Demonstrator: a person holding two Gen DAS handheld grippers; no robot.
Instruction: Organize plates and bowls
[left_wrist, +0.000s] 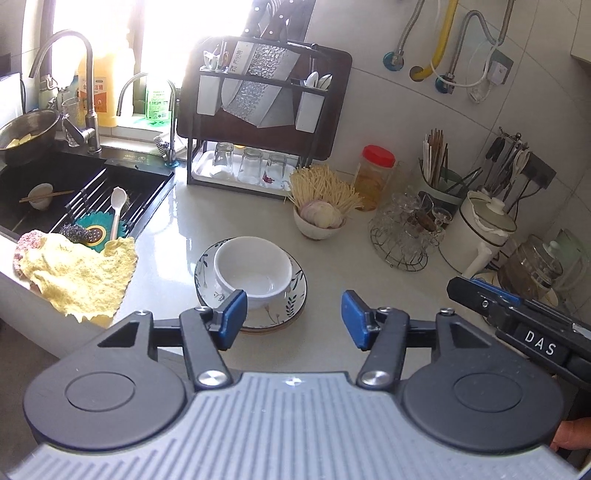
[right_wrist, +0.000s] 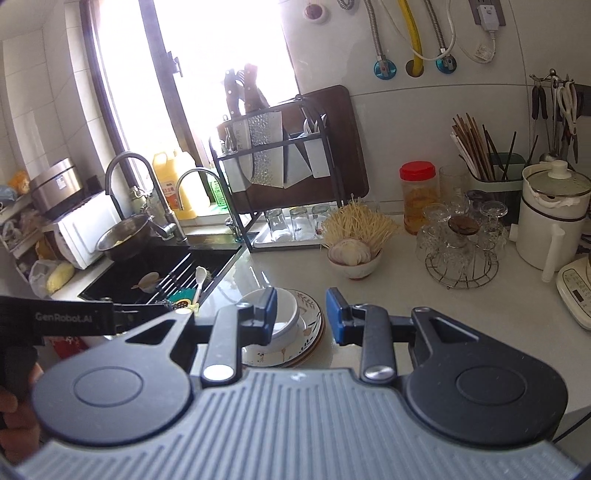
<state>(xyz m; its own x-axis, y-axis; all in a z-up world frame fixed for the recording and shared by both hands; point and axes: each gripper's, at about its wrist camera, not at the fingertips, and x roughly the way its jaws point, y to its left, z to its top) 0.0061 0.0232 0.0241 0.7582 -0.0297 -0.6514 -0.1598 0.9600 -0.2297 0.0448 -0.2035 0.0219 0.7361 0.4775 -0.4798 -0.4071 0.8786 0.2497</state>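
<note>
A white bowl (left_wrist: 253, 271) sits in a short stack of leaf-patterned plates (left_wrist: 291, 304) on the pale counter, just beyond my left gripper (left_wrist: 293, 319). That gripper is open, its blue pads apart and touching nothing. In the right wrist view the same bowl (right_wrist: 289, 308) and plates (right_wrist: 313, 314) lie behind and below my right gripper (right_wrist: 302, 317), which is open by a narrower gap with nothing between its pads. The right gripper's tip (left_wrist: 465, 290) shows at the right edge of the left wrist view. The left gripper's body (right_wrist: 74, 319) shows at the left of the right wrist view.
A black sink (left_wrist: 48, 173) at the left holds a small bowl with chopsticks; a yellow cloth (left_wrist: 77, 280) hangs over its corner. Behind the plates stand a bowl of garlic and noodles (left_wrist: 319, 218), a knife rack (left_wrist: 258, 110), a wire glass stand (left_wrist: 406, 229) and a white kettle (left_wrist: 480, 229).
</note>
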